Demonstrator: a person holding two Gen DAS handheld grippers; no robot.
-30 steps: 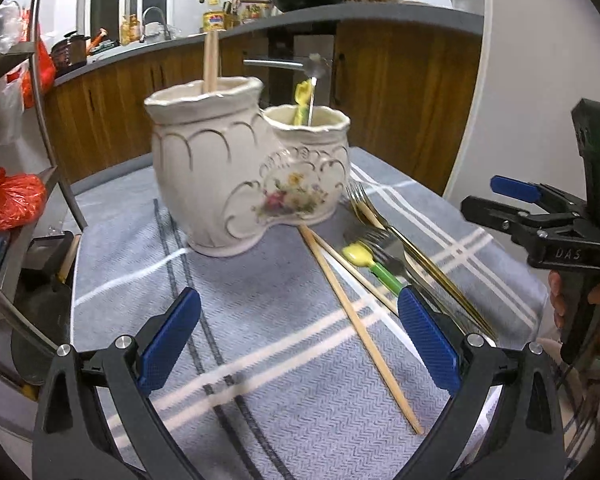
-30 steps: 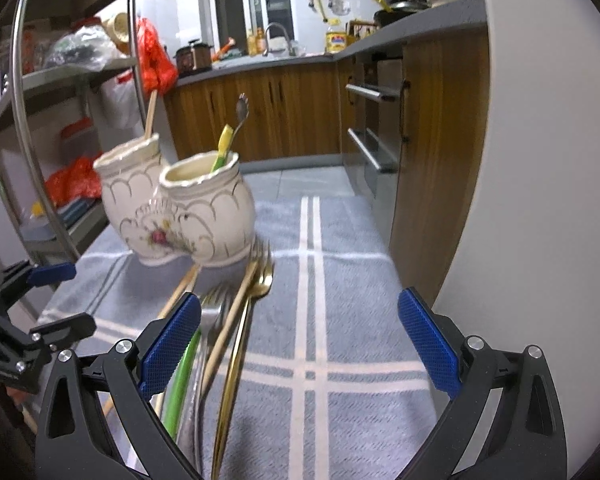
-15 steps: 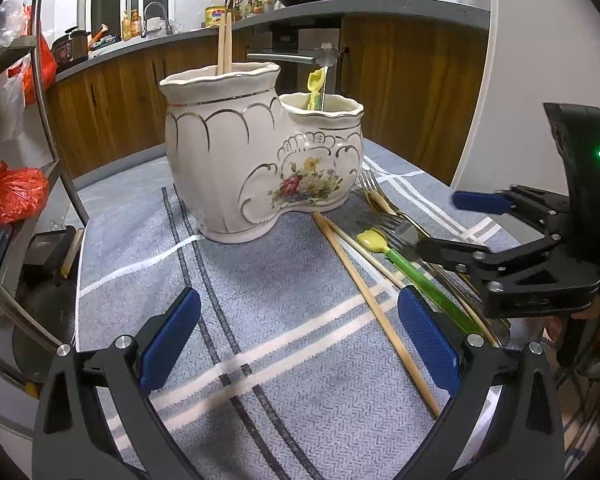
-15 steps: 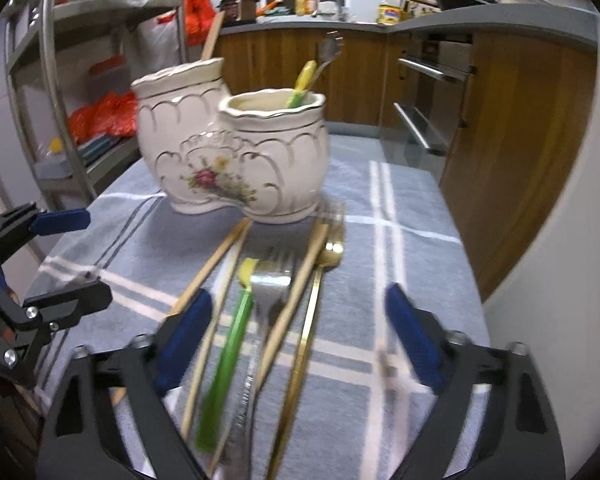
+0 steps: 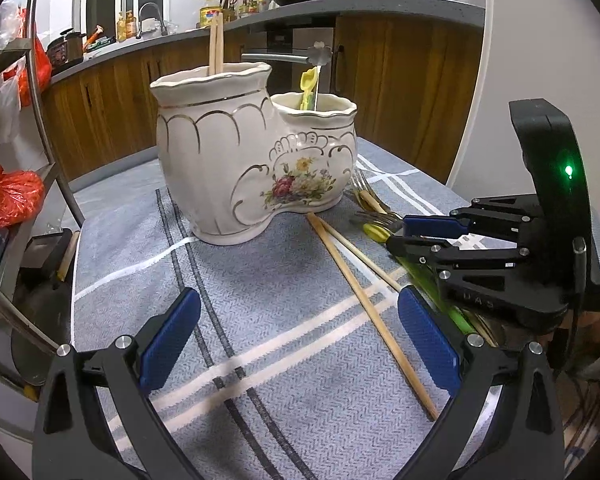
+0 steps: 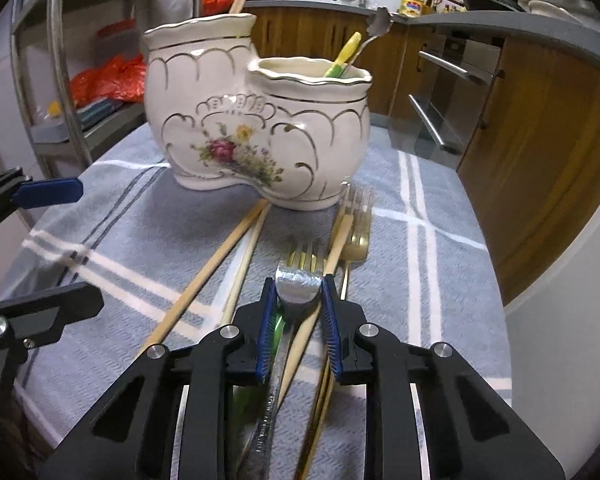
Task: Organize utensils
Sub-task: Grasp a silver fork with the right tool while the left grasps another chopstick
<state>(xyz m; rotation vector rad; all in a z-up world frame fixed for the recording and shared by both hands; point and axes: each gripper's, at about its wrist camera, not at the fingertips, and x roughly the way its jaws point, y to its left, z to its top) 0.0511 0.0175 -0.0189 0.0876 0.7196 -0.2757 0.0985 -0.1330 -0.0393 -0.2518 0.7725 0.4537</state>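
The ceramic holder [image 5: 252,164] is standing mid-cloth, blocking the far side. Chopsticks [image 5: 216,46] are rising from its taller compartment and a spoon [image 5: 319,64] from the lower one, crowding both mouths. Loose chopsticks [image 5: 364,300] are lying diagonally across the striped cloth [image 5: 260,320]. The open stretch left of them is offering passage. A metal rack post [image 6: 66,80] is hemming the left edge.

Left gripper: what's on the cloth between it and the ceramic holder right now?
In the left wrist view, bare striped cloth fills the stretch from the left gripper to the ceramic holder. The loose chopsticks lie to the right of it.
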